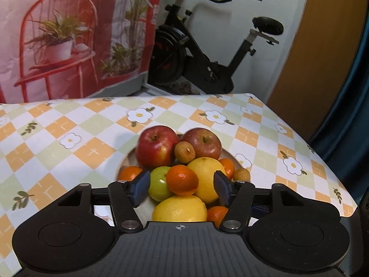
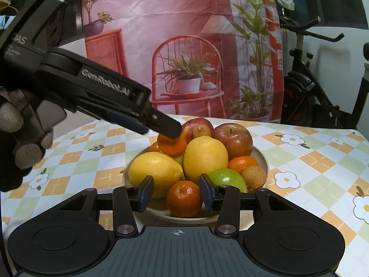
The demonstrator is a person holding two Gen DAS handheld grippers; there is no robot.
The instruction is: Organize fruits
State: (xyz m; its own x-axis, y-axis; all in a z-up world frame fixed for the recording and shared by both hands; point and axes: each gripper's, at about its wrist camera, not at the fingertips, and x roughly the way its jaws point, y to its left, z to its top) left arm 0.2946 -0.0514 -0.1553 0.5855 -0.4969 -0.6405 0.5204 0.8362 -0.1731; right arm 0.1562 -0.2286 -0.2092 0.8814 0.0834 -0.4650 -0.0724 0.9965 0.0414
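Note:
A beige bowl on the checked tablecloth holds a heap of fruit: two red apples, two lemons, a green apple, several mandarins and small brown longans. My left gripper is open, its fingers on either side of a mandarin on top of the heap; in the right wrist view its fingertip touches that mandarin. My right gripper is open around a mandarin at the bowl's near rim.
The table carries an orange, green and white checked cloth with flowers. A printed pink backdrop hangs behind it. An exercise bike stands past the table's far edge. A gloved hand holds the left gripper.

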